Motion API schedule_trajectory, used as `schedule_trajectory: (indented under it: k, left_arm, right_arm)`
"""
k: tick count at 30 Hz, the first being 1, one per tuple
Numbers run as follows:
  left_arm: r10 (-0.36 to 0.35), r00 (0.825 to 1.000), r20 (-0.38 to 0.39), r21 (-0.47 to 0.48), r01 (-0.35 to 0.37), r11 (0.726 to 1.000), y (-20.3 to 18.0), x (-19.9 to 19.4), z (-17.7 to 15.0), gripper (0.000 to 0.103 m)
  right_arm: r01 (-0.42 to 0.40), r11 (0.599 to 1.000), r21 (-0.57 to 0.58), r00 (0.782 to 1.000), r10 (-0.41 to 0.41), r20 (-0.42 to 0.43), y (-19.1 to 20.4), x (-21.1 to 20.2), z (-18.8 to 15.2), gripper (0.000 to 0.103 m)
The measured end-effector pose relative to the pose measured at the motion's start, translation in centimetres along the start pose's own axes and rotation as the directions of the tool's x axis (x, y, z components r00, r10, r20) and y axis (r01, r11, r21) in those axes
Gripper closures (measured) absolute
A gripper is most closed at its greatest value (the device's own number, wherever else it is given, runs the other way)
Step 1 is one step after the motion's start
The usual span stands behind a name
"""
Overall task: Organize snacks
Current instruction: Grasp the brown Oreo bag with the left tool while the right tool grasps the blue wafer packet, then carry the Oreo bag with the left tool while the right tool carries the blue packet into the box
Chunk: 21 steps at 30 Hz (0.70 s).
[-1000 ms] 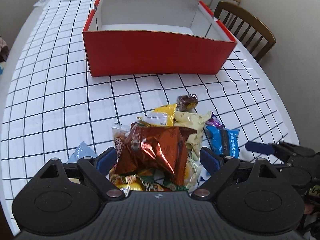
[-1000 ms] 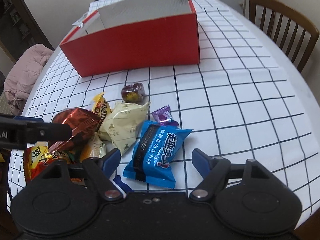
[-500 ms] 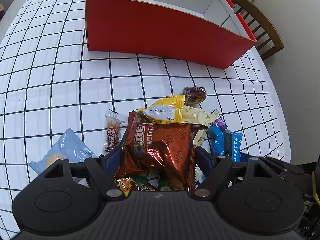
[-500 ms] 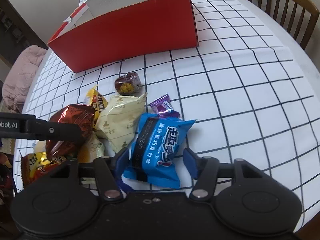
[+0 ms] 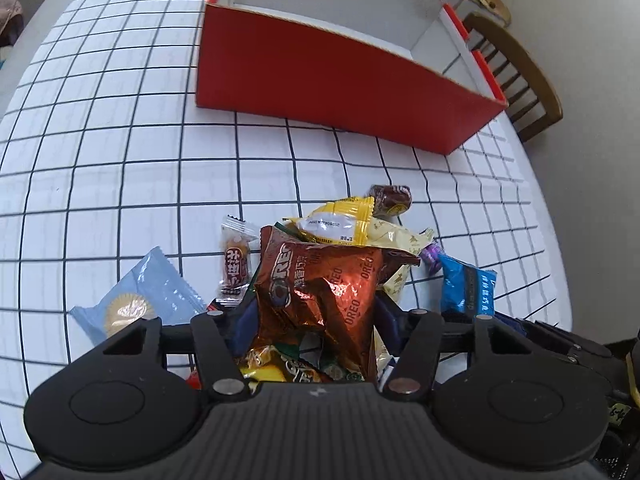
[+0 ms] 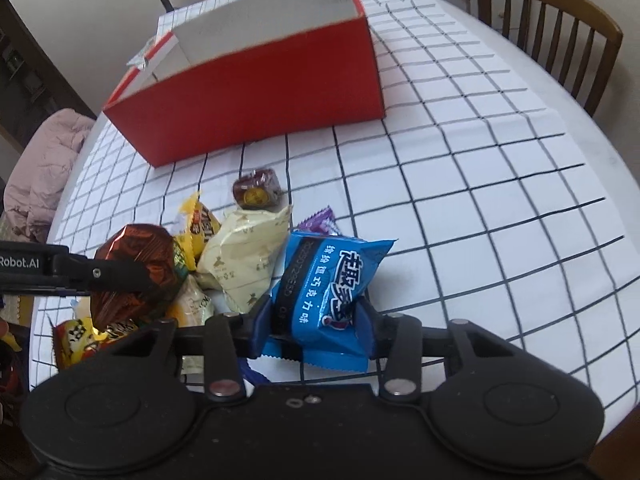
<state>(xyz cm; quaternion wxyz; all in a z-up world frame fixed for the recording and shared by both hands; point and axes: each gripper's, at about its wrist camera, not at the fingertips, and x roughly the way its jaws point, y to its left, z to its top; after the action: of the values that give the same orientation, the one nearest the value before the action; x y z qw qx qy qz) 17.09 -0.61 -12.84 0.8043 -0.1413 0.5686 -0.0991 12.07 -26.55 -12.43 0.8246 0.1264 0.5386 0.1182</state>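
Note:
A heap of snacks lies on the checked tablecloth, in front of an open red box with a white inside. My left gripper is closing on a crumpled brown Oreo packet on top of the heap, and its blue pads touch both sides. My right gripper is closing on a blue packet, which buckles between its pads. In the right wrist view the left gripper's finger crosses the Oreo packet, and the red box stands beyond the heap.
Loose around the heap are a cream packet, a yellow packet, a round brown candy, a purple candy, a light blue packet and a small candy stick. A wooden chair stands at the table's right.
Both grippers have drawn their jaws in from wide open. The left one now pinches the Oreo packet and the right one squeezes the blue packet, which has lifted and bent.

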Motion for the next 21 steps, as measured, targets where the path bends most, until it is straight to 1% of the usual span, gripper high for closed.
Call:
schedule_trajectory:
  k: [5, 12, 18, 21]
  left_arm:
    - [-0.018, 0.999, 0.039, -0.025, 0.019, 1.0, 0.5, -2.2, -0.5, 0.044]
    - [-0.004, 0.994, 0.111, -0.036, 0.008, 0.999, 0.0, -6.2, -0.3, 0.044]
    - [0.025, 0.981, 0.191, -0.003, -0.025, 1.0, -2.0, -9.3, 1.5, 0.044]
    - [0.024, 0.972, 0.233, 0.023, -0.03, 0.999, -3.0, -10.6, 2.9, 0.044]
  right_arm:
    - [-0.017, 1.0, -0.013, 0.999, 0.017, 0.033, 0.4, -2.2, 0.2, 0.061]
    - [-0.047, 0.997, -0.06, 0.995, 0.052, 0.089, 1.8, -5.4, 1.9, 0.061]
    - [-0.062, 0.991, -0.122, 0.986, 0.08, 0.143, 3.0, -7.1, 4.7, 0.061]
    - [-0.058, 0.987, -0.152, 0.982, 0.084, 0.171, 3.5, -7.7, 6.5, 0.061]
